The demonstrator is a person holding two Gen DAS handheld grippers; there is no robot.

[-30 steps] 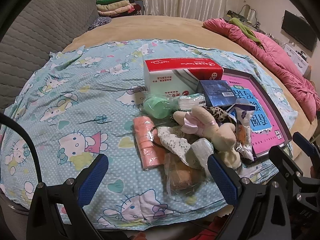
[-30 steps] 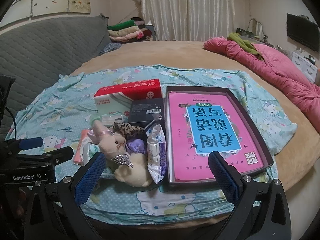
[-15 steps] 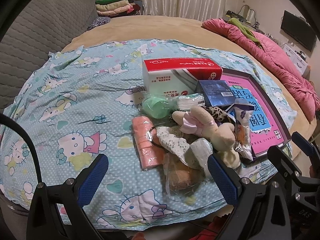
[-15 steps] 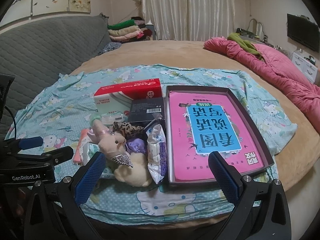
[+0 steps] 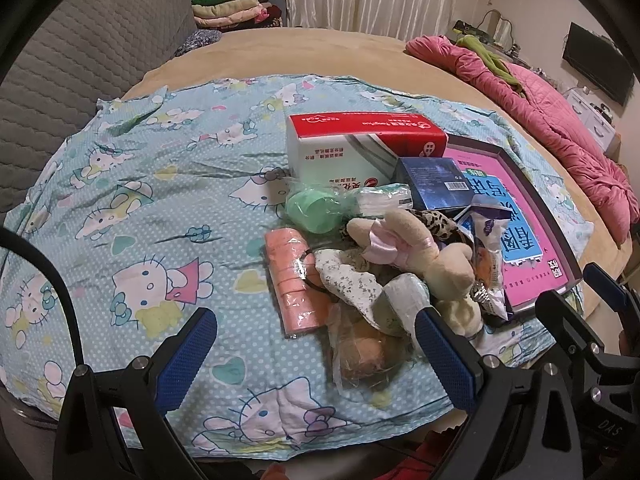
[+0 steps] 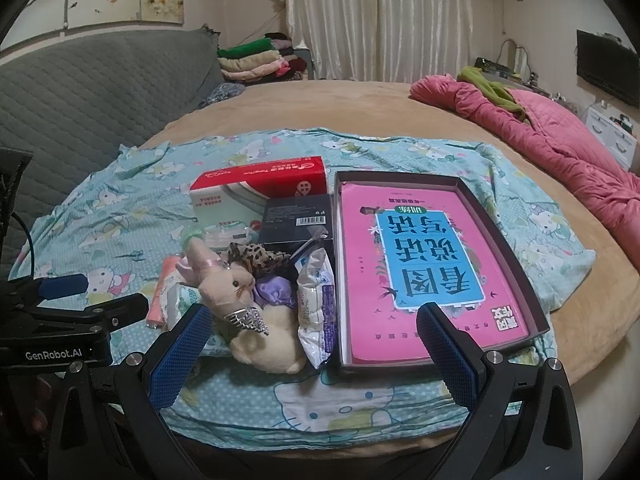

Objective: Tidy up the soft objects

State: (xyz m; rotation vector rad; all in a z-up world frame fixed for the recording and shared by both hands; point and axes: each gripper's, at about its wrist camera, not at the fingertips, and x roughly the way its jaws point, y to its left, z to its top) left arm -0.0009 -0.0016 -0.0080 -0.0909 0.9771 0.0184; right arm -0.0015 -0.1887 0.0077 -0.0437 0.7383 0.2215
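The bunny (image 6: 256, 316) lay on top of a pile of soft things on the cloth (image 5: 168, 216), just beside the tray (image 6: 520, 256). Both the left gripper (image 5: 316, 354) and the right gripper (image 6: 314, 354) hung wide open and held nothing. A grab at the bunny could drag the pile along, because everything was tangled together. Since a second ago, almost nothing had moved.

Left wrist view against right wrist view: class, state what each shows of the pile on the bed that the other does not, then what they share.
Only the left wrist view shows the clear bag with a tan item and the whole pink roll pack. Only the right shows the purple pouch and the tray's whole rim. Both show the plush rabbit, the red-topped box and open grippers, left and right.
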